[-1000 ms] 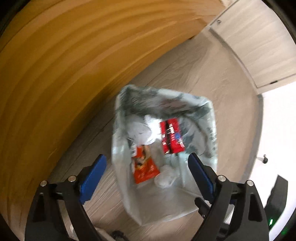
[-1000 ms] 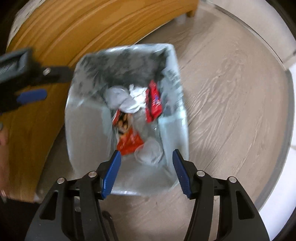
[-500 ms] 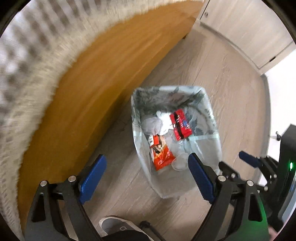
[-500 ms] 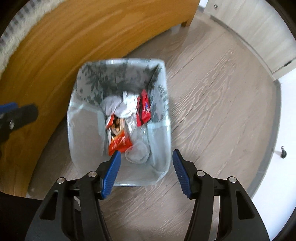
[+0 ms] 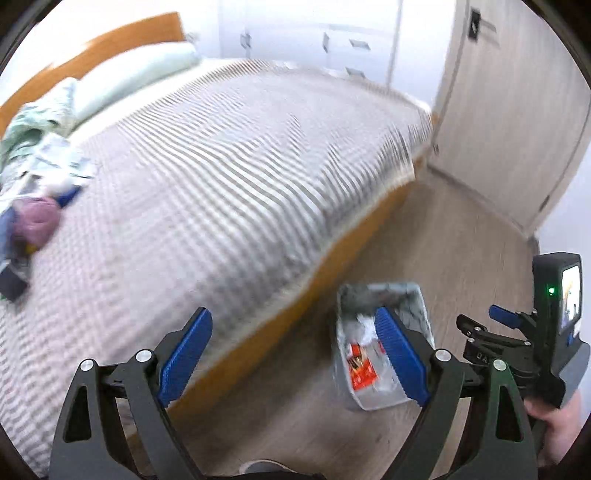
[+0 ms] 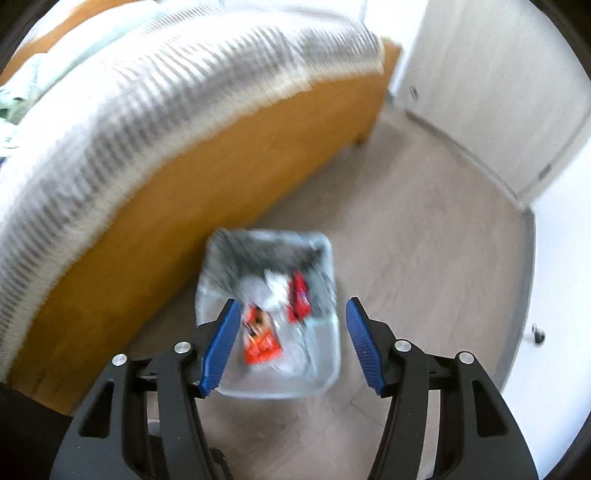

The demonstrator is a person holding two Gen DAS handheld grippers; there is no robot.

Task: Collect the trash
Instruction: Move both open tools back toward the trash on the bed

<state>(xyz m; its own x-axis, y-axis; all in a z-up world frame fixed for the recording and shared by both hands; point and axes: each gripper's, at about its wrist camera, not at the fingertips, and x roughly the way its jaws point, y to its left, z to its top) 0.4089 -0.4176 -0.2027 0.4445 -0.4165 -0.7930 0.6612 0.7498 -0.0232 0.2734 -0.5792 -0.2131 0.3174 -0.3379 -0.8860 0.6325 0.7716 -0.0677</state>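
Observation:
A grey bin (image 6: 273, 391) lined with a clear bag stands on the floor against the bed's side. Inside lie an orange-red wrapper (image 6: 260, 341), a red wrapper (image 6: 300, 299) and crumpled white paper (image 6: 275, 291). My right gripper (image 6: 292, 303) hovers well above the bin; its jaws are opening and nothing is between them. My left gripper (image 5: 291, 314) is open and empty, high over the bed's edge, with the bin (image 5: 373, 400) to its lower right. The right gripper (image 5: 484, 323) shows at the right edge. A blurred pile of papers (image 5: 55, 162) and a pink bundle (image 5: 35, 221) lie on the bed's far left.
The bed (image 5: 221, 166) has a striped grey cover, an orange wooden frame (image 6: 221, 166), a pale pillow (image 5: 136, 74) and green cloth (image 5: 33, 118). A light wooden door (image 5: 509, 110) and white wardrobe (image 5: 314, 33) stand behind. A hand (image 5: 557, 432) holds the right gripper.
Both grippers have risen away from the bin and tipped upward. The bin looks smaller and lower in both views, and the top of the bed has come into sight.

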